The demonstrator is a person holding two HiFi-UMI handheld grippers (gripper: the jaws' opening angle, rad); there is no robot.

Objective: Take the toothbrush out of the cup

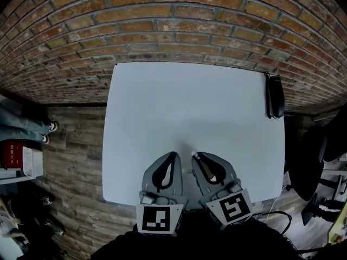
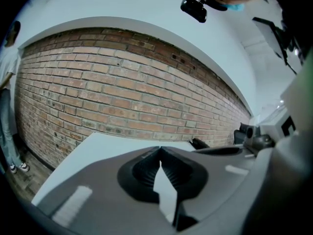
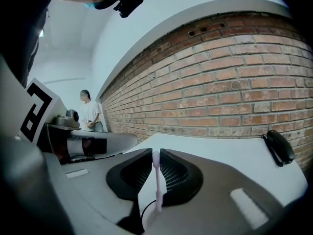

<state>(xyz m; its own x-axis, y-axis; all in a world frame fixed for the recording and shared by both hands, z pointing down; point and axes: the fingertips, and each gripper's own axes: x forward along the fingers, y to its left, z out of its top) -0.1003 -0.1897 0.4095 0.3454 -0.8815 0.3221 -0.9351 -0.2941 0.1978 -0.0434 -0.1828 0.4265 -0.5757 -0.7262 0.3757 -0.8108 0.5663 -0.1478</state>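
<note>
A thin pink toothbrush [image 3: 157, 182] stands upright between the pads of my right gripper [image 3: 155, 153], which is shut on it near its top. Its pale tip [image 1: 194, 154] shows at the gripper's nose in the head view. Below the jaws, only a curved piece of the cup's rim [image 3: 142, 213] shows; the rest of the cup is hidden under the gripper. My left gripper [image 2: 160, 149] sits just to the left of the right one, over the white table [image 1: 195, 107] near its front edge, shut with nothing between its fingertips.
A black case [image 1: 275, 96] lies at the table's far right edge. The brick wall [image 1: 173, 26] runs right behind the table. A person [image 3: 90, 112] stands off to the left, and a dark chair [image 1: 314, 156] stands at the right.
</note>
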